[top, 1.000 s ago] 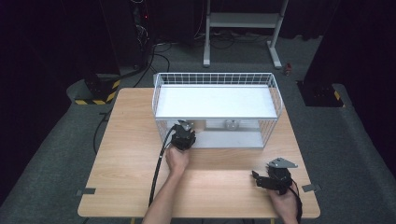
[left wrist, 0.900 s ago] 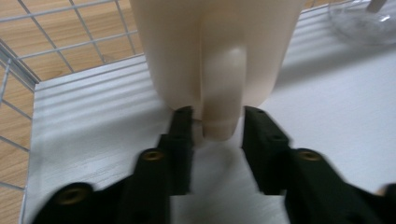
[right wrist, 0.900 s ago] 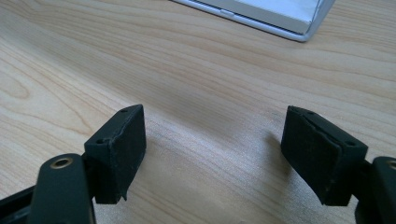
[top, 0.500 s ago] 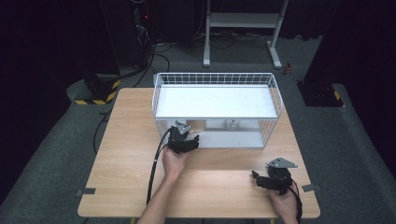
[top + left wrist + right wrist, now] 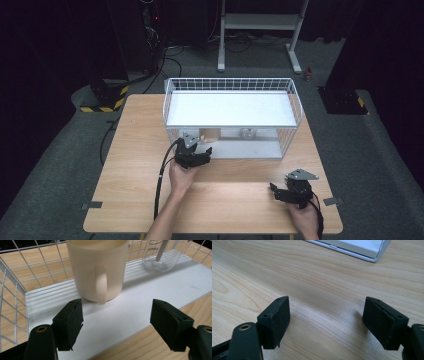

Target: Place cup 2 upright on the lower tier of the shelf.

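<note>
Here, cream mug [image 5: 98, 270] just beyond left hand-held gripper [image 5: 117, 322], handle facing it, jaws apart.

The wire basket [image 5: 295, 107] is open at the front, so a gripper can go in. Inside, a cream mug [image 5: 98, 267] and a clear cup [image 5: 162, 257] stand in the way.

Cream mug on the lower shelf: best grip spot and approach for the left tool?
Grip the handle: it faces the open left tool square on, upright. Come straight in from the shelf's open front, level, one jaw on each side. The mug body looks wider.
</note>
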